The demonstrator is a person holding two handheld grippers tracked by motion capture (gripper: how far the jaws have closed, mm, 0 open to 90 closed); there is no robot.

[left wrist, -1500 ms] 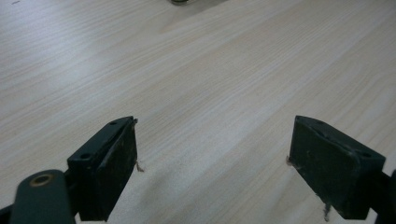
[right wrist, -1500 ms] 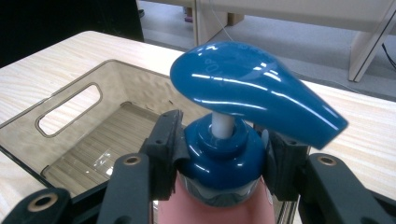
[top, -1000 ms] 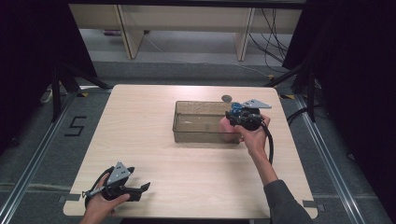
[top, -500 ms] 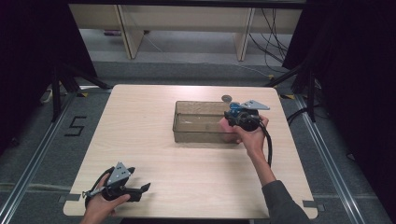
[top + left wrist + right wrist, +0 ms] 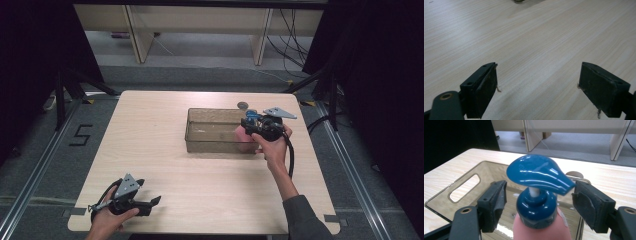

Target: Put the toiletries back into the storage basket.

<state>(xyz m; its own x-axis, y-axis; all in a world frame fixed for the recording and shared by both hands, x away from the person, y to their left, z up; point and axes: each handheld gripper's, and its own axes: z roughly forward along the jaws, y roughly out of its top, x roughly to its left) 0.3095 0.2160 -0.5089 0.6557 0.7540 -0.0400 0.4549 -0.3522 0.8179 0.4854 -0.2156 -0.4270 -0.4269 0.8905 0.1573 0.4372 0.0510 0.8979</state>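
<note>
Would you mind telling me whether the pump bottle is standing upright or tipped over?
Upright: in the right gripper view the pump bottle has its blue head on top, between the open right gripper, inside the clear bin.

A pink plastic pump bottle (image 5: 541, 226) with a glossy blue dispenser head (image 5: 537, 176) stands upright between the right tongs' (image 5: 537, 202) spread jaws, inside the clear smoky plastic bin (image 5: 464, 188) lying just beyond them.

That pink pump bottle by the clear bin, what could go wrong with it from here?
The right hand-held gripper has its jaws open on either side of the pump bottle, so nothing clamps it; it could tip. The broad blue pump head overhangs one jaw and may get knocked. The clear bin could be nudged.
</note>
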